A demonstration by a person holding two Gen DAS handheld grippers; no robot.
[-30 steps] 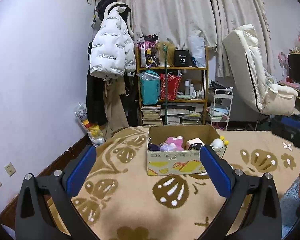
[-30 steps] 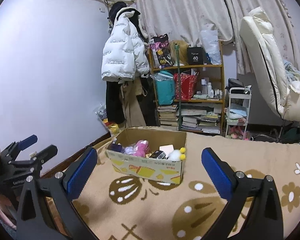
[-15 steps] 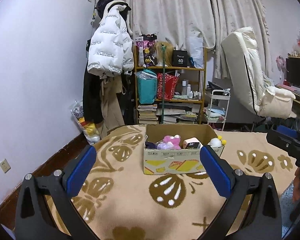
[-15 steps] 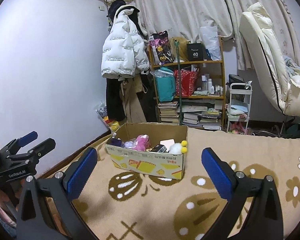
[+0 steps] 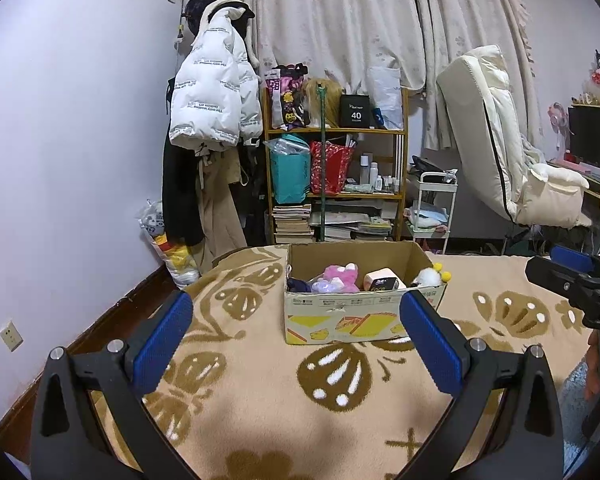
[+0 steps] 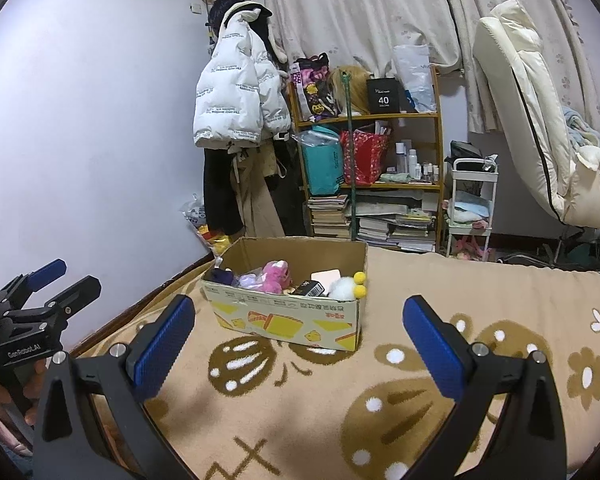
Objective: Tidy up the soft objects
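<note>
A cardboard box point(image 5: 342, 318) point(image 6: 288, 316) stands on the beige patterned blanket, holding soft things: a pink plush point(image 5: 340, 274) point(image 6: 278, 276), a lilac plush point(image 6: 250, 280), a dark cloth point(image 6: 225, 276), a white plush with yellow balls point(image 5: 430, 277) point(image 6: 346, 288) and a pink-and-black packet point(image 5: 384, 281). My left gripper point(image 5: 296, 338) is open, held well short of the box with nothing between its blue pads. Just as wide stands my right gripper point(image 6: 298, 338), also open and holding nothing. Each gripper shows at the edge of the other's view.
The blanket point(image 5: 260, 392) covers a bed beside the left wall. Behind stand a wooden shelf point(image 5: 336, 184) crammed with bags and books, a hung white puffer jacket point(image 5: 212, 96), a small white cart point(image 5: 434, 208) and a cream recliner point(image 5: 508, 152). A person's hand point(image 6: 4, 396) holds the left gripper.
Both views have pulled back and risen slightly, so the box sits a little farther off. Both grippers stay open and hold nothing; the box's contents have not moved.
</note>
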